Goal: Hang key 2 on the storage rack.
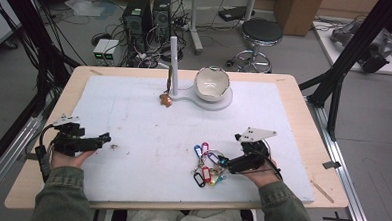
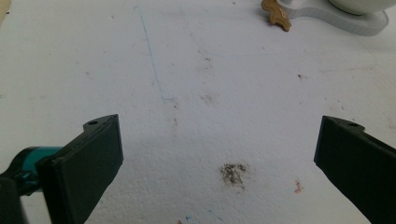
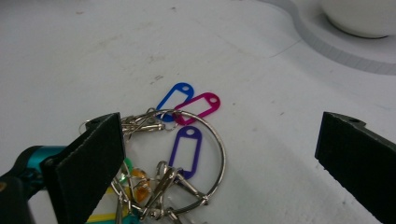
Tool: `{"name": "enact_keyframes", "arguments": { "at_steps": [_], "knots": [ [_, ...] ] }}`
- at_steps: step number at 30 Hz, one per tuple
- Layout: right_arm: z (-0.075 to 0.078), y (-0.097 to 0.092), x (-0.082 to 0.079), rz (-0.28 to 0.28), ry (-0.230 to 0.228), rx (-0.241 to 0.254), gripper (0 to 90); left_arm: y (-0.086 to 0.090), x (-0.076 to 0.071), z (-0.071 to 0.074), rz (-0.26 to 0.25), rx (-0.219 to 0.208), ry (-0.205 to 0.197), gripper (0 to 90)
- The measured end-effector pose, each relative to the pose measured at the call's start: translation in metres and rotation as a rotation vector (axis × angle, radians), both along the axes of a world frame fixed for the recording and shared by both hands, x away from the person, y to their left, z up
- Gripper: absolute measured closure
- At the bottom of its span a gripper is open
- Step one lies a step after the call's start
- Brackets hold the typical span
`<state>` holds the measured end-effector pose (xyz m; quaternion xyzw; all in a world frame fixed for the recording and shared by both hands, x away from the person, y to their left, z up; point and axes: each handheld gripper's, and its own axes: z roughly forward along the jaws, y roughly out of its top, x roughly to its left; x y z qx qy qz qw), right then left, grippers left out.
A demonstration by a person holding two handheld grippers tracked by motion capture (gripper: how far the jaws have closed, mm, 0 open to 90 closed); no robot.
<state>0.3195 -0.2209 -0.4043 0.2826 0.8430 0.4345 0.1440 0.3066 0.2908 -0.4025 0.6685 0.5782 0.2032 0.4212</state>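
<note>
Coloured plastic key tags on a metal ring: the key bunch [image 1: 207, 166] lies lower centre-right of the high view, on the white foam mat [image 1: 133, 118]. In the right gripper view the big steel ring [image 3: 205, 154] sits lower centre, with blue, pink and purple tags fanned above and clips bunched below.

Right gripper [image 1: 227, 163] is just beside the bunch, jaws wide apart, holding nothing; its left jaw overlaps the ring's edge in its own view, contact unclear. Left gripper [image 1: 104, 137] hangs at left of the high view, jaws spread, empty, over a dark smudge [image 2: 233, 172] on the mat.

Handling, as a guess: light, loose, floppy bunch; the tags will swing and dangle, and thin wire is slippery for flat pads. Best hold is probably the clip cluster or across the ring where it lies flat, not a single tag.

Room: plenty of bare mat around the bunch, mat front edge near below it. White bowl [image 1: 211, 83] on a stand [image 1: 219, 102] with an upright post [image 1: 173, 64] sits upper centre, well apart; the bowl looks breakable. A small brown piece [image 1: 165, 99] lies beside the post.
</note>
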Motion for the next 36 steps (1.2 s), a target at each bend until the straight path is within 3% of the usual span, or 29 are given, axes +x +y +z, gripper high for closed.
{"name": "enact_keyframes", "arguments": {
  "at_steps": [16, 21, 22, 29, 34, 36],
  "knots": [
    [-0.012, 0.017, -0.002, 0.069, 0.104, -0.108, 0.7, 0.001, -0.001, -0.001, -0.004, -0.01, 0.004, 1.7],
    [-0.015, 0.02, -0.004, 0.087, 0.149, -0.138, 5.0, 0.002, 0.0, -0.002, -0.003, -0.016, 0.007, 1.7],
    [-0.016, 0.021, -0.003, 0.097, 0.14, -0.144, 5.8, 0.002, 0.0, -0.002, -0.004, -0.016, 0.006, 1.7],
    [-0.017, 0.025, -0.008, 0.168, 0.187, -0.183, 22.6, 0.002, -0.001, -0.002, -0.007, -0.013, 0.005, 1.7],
    [-0.018, 0.03, -0.01, 0.157, 0.2, -0.221, 44.3, 0.002, -0.001, -0.002, -0.007, -0.017, 0.006, 1.7],
    [-0.019, 0.029, -0.008, 0.168, 0.237, -0.209, 56.0, 0.002, -0.001, -0.002, -0.009, -0.015, 0.005, 1.7]
  ]
}}
